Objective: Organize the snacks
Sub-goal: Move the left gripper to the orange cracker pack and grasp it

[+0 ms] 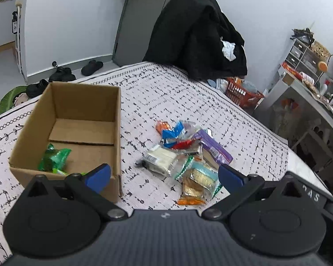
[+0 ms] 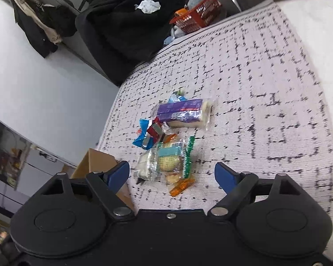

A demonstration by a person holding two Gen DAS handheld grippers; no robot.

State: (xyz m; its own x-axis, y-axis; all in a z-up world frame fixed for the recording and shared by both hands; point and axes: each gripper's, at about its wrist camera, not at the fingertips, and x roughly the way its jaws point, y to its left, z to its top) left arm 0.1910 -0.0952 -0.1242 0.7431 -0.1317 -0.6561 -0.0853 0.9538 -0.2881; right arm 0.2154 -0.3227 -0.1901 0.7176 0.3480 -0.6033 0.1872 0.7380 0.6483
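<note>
Cardboard box (image 1: 64,130) sits on the bed (image 1: 211,102), toward its left edge as the left wrist view has it, open at the top. Inside: one green packet (image 1: 53,157) against the near wall, maybe a second scrap beside it, hard to tell. Rest of the box floor is bare.

Snack pile (image 1: 186,153) lies on the bedspread just right of the box, roughly mid-bed, not touching it. Purple pack (image 2: 179,110), blue wrappers (image 2: 144,137), a red one, a white block in clear film (image 1: 159,159), biscuit packs with green-edged seals (image 2: 168,159), an orange wrapper (image 2: 181,187) nearest the cameras.

Left gripper (image 1: 164,175): fingers spread wide, nothing between them, hovering over the gap between box and pile.

Right gripper (image 2: 172,173): fingers wide apart, empty, aimed down at the near end of the pile, over the biscuit packs.

Progress, my read: early. One item boxed, close to ten left. Next pick probably the biscuit pack or the orange wrapper.
</note>
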